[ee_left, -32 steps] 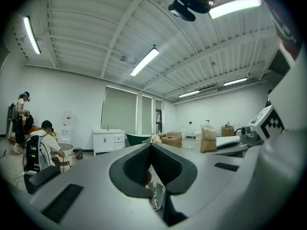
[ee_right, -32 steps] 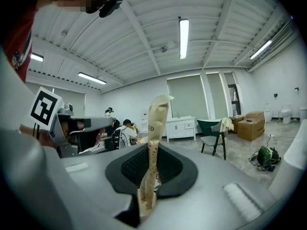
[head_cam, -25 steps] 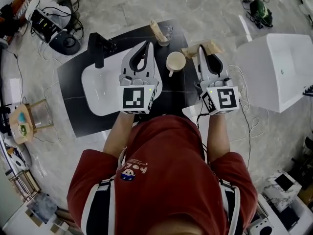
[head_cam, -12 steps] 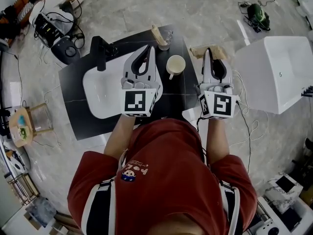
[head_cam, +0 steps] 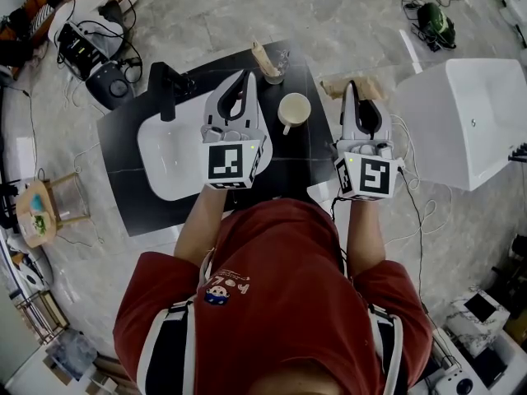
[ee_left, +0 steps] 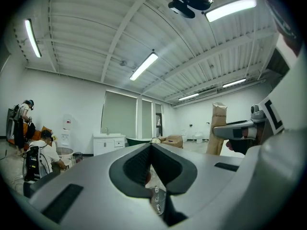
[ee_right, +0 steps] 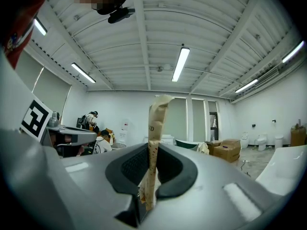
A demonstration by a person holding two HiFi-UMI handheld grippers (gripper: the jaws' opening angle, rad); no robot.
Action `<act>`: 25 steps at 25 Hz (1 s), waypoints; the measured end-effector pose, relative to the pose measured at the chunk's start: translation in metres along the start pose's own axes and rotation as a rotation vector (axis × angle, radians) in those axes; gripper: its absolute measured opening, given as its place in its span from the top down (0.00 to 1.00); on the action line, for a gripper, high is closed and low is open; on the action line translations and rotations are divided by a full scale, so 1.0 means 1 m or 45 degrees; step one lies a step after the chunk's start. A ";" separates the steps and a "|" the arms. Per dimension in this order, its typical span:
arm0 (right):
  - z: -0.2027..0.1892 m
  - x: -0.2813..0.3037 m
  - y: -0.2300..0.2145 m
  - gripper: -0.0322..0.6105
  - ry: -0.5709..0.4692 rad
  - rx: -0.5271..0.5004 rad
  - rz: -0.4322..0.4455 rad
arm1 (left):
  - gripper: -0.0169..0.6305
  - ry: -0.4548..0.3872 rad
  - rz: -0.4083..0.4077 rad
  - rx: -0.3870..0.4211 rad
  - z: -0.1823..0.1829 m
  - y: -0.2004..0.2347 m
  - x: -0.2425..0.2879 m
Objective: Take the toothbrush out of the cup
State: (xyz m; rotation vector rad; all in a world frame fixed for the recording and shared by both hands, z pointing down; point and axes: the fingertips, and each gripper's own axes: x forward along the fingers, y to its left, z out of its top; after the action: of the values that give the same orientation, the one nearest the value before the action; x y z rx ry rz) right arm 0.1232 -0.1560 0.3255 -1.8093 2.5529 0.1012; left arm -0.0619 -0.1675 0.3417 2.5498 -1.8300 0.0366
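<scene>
Toothbrush [ee_right: 155, 123], in a tan paper sleeve, is out of the cup. It stands upright between the jaws of the right tool [ee_right: 152, 150], which are closed on its lower part. In the head view the sleeve lies crosswise at that tool's tip, apparently past the right edge of the black table [head_cam: 288, 159] and over the floor.

The left tool [ee_left: 152, 147] has its jaws shut with nothing between them. It hangs over the white sink basin [head_cam: 169, 151].

A cream mug [head_cam: 295, 107] stands on the table between the two tools and looks empty. Just past the left tool's tip, a clear glass [head_cam: 280, 62] holds a second tan sleeve [head_cam: 263, 54]. A black faucet [head_cam: 169, 85] stands to the left of that tool, and a white bathtub [head_cam: 473, 118] is well to the right of the right tool.

Risks noted:
- The grip is on thin paper near one end, so the sleeve could pivot or slide in the pads.
- The brush could slip inside its wrapper.
- Any release here would probably drop it to the floor, not onto the table.
- A forward drift of the left tool could tip the glass.
</scene>
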 end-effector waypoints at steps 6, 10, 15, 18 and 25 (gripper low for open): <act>-0.009 0.007 -0.007 0.89 0.024 0.016 -0.005 | 0.96 0.055 0.018 0.004 -0.017 0.006 0.017; -0.016 0.010 -0.012 0.89 0.045 0.018 -0.007 | 0.91 0.102 0.012 -0.009 -0.030 0.006 0.029; -0.024 0.016 -0.017 0.89 0.065 0.030 -0.014 | 0.81 0.152 -0.010 -0.038 -0.047 0.005 0.042; -0.030 0.019 -0.020 0.89 0.079 0.037 -0.014 | 0.72 0.192 -0.012 -0.057 -0.059 0.006 0.049; -0.046 0.030 -0.025 0.89 0.127 0.052 -0.007 | 0.64 0.299 0.000 -0.131 -0.095 0.013 0.069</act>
State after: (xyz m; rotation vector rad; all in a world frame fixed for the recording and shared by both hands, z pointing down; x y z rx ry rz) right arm 0.1376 -0.1951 0.3691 -1.8519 2.5947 -0.0424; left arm -0.0539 -0.2356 0.4384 2.3619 -1.6999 0.2251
